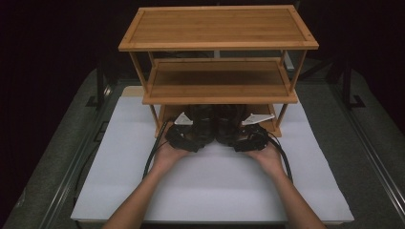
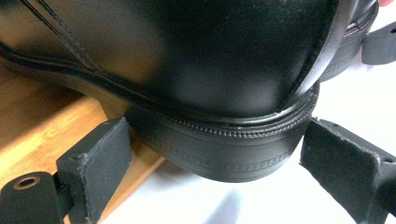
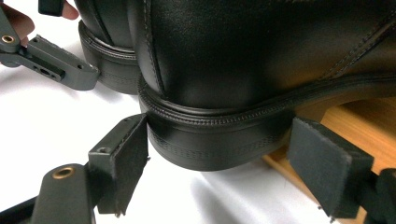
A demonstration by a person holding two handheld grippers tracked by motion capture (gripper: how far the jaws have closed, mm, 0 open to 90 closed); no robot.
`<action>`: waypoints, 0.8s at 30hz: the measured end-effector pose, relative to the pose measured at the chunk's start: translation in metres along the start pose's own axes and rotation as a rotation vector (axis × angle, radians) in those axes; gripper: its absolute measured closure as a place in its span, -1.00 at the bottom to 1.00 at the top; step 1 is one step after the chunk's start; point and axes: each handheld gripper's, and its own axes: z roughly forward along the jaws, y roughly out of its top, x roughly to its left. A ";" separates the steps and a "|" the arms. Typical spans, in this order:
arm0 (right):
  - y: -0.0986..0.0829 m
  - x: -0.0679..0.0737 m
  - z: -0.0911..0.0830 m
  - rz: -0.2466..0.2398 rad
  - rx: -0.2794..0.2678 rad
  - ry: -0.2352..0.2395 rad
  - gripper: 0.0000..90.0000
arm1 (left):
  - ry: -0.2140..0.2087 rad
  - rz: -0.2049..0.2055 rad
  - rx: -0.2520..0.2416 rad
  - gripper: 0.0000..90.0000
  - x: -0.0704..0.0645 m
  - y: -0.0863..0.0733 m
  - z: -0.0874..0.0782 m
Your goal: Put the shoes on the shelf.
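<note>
— Black left shoe (image 2: 210, 70): where's its heel against your left gripper (image 2: 215, 172)?
— Centre frame, between open jaws, pads just beside it. Right gripper (image 3: 217, 163) likewise straddles the right shoe (image 3: 261, 56), heels overhanging the bamboo rack (image 1: 219, 28).

Two black leather shoes (image 1: 216, 123) sit side by side, toes on the bottom wooden shelf, stitched rubber heels (image 2: 224, 154) overhanging the white tabletop
</note>
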 end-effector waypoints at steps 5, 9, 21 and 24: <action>0.006 -0.008 0.005 0.003 0.000 -0.005 -0.54 | 0.011 -0.004 -0.001 -0.81 0.007 0.006 0.006; 0.011 -0.014 0.010 -0.004 0.007 -0.015 -0.54 | 0.021 -0.014 0.004 -0.81 0.012 0.010 0.012; 0.019 -0.022 0.024 -0.025 0.039 -0.059 -0.54 | 0.042 -0.006 0.032 -0.81 0.024 0.013 0.027; 0.021 -0.026 0.028 -0.048 0.031 -0.068 -0.54 | 0.055 0.001 0.046 -0.81 0.027 0.016 0.029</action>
